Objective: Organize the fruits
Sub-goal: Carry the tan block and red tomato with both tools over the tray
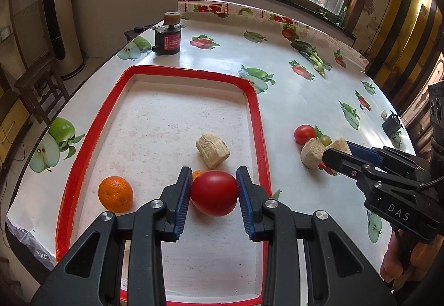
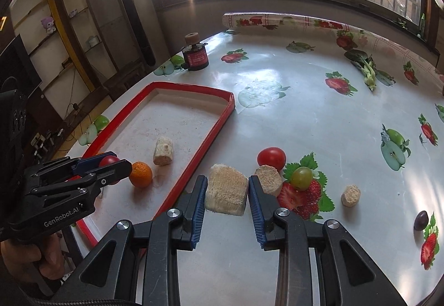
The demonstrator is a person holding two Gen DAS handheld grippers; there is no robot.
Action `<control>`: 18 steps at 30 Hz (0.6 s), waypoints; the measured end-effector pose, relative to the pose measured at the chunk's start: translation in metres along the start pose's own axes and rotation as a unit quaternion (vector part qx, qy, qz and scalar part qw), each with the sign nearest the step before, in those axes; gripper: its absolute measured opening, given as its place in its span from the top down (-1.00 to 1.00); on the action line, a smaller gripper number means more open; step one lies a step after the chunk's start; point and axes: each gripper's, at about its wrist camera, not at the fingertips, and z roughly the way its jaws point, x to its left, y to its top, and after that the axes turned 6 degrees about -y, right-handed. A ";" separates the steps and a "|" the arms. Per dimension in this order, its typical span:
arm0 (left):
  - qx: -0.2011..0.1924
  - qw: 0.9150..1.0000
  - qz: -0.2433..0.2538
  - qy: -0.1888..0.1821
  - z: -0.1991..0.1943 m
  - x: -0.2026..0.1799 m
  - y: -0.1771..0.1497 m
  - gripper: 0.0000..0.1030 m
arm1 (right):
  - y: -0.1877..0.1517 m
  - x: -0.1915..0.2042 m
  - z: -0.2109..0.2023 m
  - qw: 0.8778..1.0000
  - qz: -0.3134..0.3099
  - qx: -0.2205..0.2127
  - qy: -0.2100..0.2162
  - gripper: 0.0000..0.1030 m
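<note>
Blue-padded left claw (image 1: 213,192) clamped on a red tomato (image 1: 214,192), both pads pressed to its sides, held above the near part of the tray (image 1: 256,114). Right claw (image 2: 227,195) clamped likewise on a pale fibrous chunk (image 2: 226,193), held over the tabletop (image 2: 291,117) just outside the tray's right rim.

Inside the red-rimmed tray: 1 orange (image 1: 115,194) at the left, a second orange (image 1: 198,174) mostly hidden behind the held tomato, and 1 tan chunk (image 1: 212,150) near the middle.

On the tabletop right of the tray: a second tomato (image 2: 271,158), a round-cut chunk (image 2: 268,177) beside it, a green grape (image 2: 302,177) lying on a printed strawberry, a small chunk (image 2: 351,195) further right, and a dark plum-like fruit (image 2: 421,220) near the right edge.

Far side: a black cylinder (image 1: 168,41) with a cork-like top at the tabletop's left corner, and a leafy green (image 2: 366,67) toward the right. Oilcloth printed with apples and strawberries covers the tabletop.
</note>
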 end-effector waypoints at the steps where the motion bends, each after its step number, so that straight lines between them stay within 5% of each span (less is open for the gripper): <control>1: 0.000 1.000 -0.002 0.001 0.000 0.002 0.000 0.41 | 0.001 0.003 0.001 1.000 -0.002 0.000 0.002 0.41; 18: -0.001 0.999 -0.033 0.024 0.006 0.044 0.017 0.41 | 0.032 0.046 0.027 0.999 -0.032 -0.004 0.036 0.41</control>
